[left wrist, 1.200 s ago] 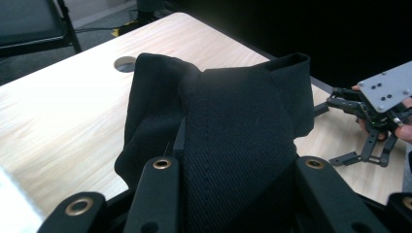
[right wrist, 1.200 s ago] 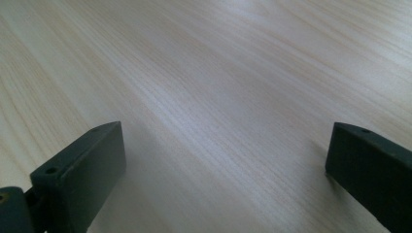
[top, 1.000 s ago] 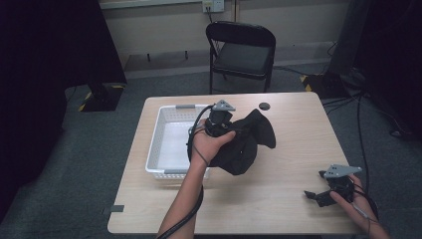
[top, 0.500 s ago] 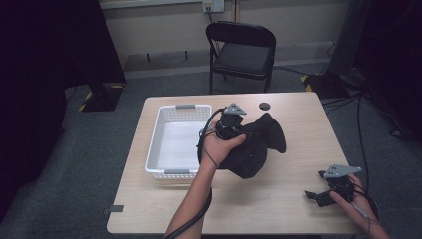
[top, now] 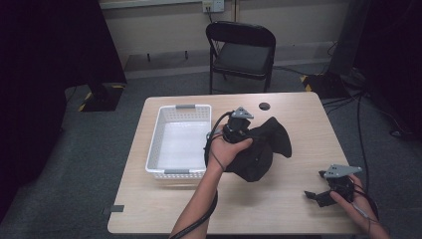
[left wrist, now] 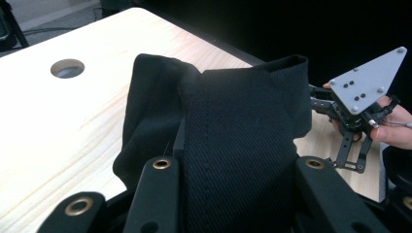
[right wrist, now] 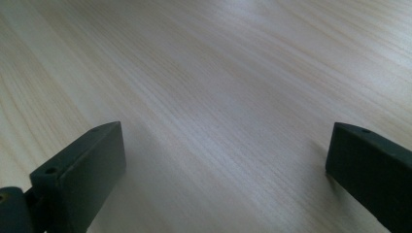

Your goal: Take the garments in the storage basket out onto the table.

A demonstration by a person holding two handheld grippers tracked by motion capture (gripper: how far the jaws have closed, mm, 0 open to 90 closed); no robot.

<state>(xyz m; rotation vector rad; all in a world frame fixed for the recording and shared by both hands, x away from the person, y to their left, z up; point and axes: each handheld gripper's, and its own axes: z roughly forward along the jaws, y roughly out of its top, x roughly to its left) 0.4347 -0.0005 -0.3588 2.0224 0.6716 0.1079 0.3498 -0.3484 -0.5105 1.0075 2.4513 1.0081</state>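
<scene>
High view: your left gripper (top: 245,133) pinches a bunched black cloth (top: 263,147) at the center of the frame, its bulk trailing toward the lower right. The white basket (top: 177,145) sits just left of it. Your right gripper (top: 323,195), jaws spread and holding nothing, rests at the lower right, well apart from the cloth.

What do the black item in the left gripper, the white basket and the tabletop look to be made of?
Black item: woven fabric, matte; a diagonal twill weave and a stitched hem show. White basket: probably moulded plastic, with perforated lattice walls and a smooth floor. Tabletop: pale wood grain, satin sheen; solid wood or laminate can't be told.
</scene>
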